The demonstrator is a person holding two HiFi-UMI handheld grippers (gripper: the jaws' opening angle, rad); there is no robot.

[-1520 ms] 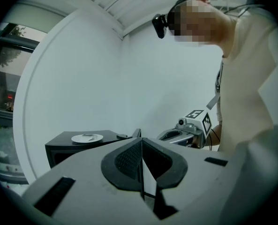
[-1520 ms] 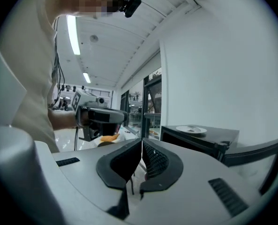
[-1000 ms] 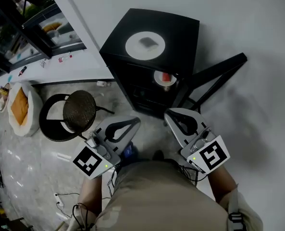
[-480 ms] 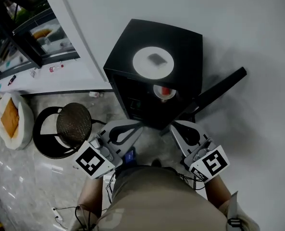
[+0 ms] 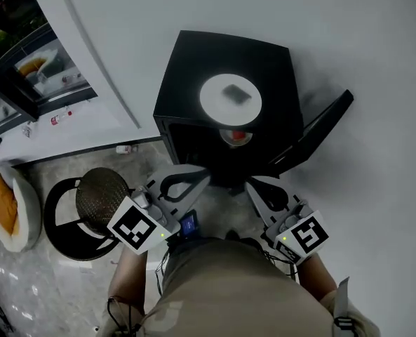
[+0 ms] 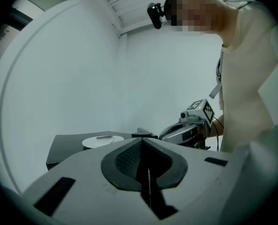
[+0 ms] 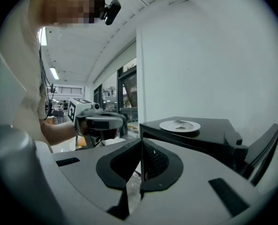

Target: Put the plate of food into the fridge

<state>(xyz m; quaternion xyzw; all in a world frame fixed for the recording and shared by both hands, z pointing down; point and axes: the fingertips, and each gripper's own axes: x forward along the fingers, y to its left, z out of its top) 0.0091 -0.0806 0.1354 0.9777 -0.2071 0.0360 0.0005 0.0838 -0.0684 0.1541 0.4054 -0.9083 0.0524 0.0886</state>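
The plate of food (image 5: 230, 98) is seen resting on top of the small black fridge (image 5: 193, 62), whose door (image 5: 320, 128) is swung open to the right. A dish with something red (image 5: 237, 136) is visible inside. The left gripper (image 5: 205, 176) and the right gripper (image 5: 250, 183) are held just before the open front, each with its jaws pressed together and nothing gripped. A round stool (image 5: 99, 201) is seen on the floor at the left.

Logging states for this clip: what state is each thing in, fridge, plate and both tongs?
Fridge door: open.
Plate of food: resting on top of the fridge, not inside.
Left tongs: shut, empty.
Right tongs: shut, empty.
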